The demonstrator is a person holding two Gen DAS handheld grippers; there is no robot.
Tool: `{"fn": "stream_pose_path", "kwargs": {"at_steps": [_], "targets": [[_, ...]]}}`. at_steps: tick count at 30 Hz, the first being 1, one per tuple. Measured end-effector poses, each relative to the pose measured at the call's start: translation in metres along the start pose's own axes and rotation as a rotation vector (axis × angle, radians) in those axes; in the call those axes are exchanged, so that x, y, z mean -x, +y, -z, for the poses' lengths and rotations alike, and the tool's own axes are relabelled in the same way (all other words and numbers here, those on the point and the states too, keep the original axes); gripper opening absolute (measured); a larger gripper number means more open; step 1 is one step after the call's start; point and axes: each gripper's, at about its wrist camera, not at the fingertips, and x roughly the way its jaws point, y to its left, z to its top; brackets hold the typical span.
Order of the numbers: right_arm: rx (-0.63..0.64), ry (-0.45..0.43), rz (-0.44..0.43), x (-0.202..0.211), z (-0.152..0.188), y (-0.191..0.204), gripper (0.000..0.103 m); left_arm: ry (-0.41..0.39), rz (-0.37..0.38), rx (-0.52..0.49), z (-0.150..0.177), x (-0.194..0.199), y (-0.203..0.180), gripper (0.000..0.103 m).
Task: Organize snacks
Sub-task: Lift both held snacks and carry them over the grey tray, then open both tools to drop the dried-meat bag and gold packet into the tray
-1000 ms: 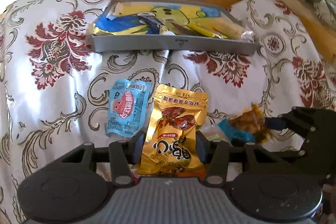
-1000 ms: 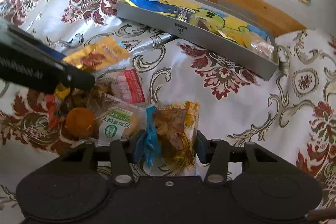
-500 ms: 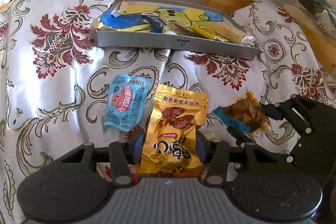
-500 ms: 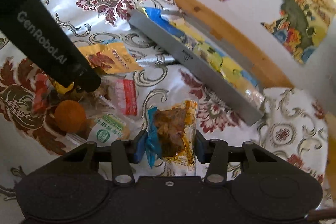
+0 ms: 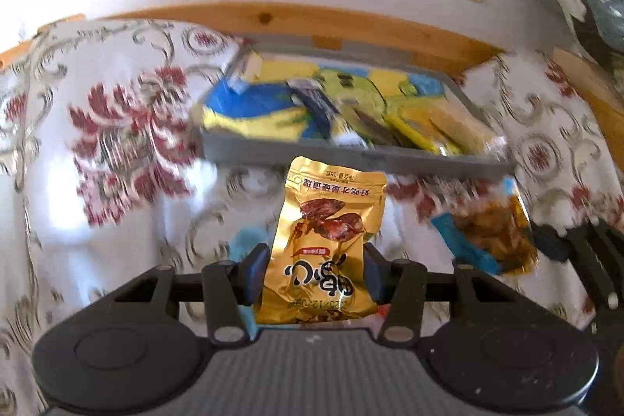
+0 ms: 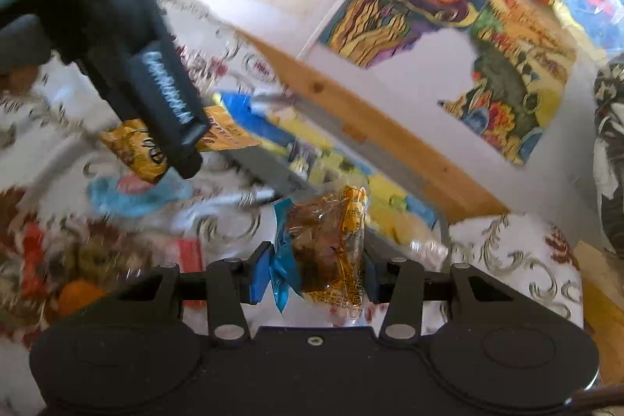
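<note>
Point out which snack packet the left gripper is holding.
The gold foil packet, clamped in the left gripper. The clear packet with a blue end is in the right gripper.

My left gripper (image 5: 314, 273) shows black linkage arms, silver pivot screws, blue finger pads (image 5: 255, 271) and a ribbed grey body; right gripper (image 6: 316, 275) matches, body black

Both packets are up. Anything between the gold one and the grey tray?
Nothing visible. The left hand-held gripper holds the gold packet just short of the grey tray, with only floral cloth between. The right hand-held gripper, holding a clear snack packet, sits off to the right, clear of that path.
</note>
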Motion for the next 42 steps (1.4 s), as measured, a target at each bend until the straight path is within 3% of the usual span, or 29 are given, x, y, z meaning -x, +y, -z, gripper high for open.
{"fn": "stream_pose_path", "kwargs": {"at_steps": [7,12,21,28,36,39,42], "targets": [[-0.023,-0.158,0.052,-0.024,-0.018,-0.008,0.049,-0.081,-0.082,-0.035,-0.048,-0.017,-0.004,0.054],[-0.004,-0.222,0.097,-0.054,-0.027,-0.028,0.049,-0.085,-0.122,-0.012,-0.074,-0.039,-0.007,0.054],[-0.155,-0.148,0.029,-0.109,-0.029,-0.064,0.049,-0.051,-0.171,-0.012,-0.102,-0.09,-0.007,0.054],[-0.161,-0.094,-0.025,-0.128,-0.027,-0.06,0.05,0.004,-0.207,0.031,-0.101,-0.124,-0.006,0.055],[-0.216,-0.058,-0.048,-0.137,-0.027,-0.066,0.058,0.005,-0.213,0.015,-0.1,-0.137,-0.009,0.057],[-0.228,-0.059,-0.049,-0.137,-0.028,-0.068,0.065,0.014,-0.208,0.026,-0.1,-0.14,-0.01,0.061],[-0.238,-0.062,-0.043,-0.135,-0.028,-0.069,0.073,0.016,-0.201,0.049,-0.1,-0.139,-0.008,0.077]]}}
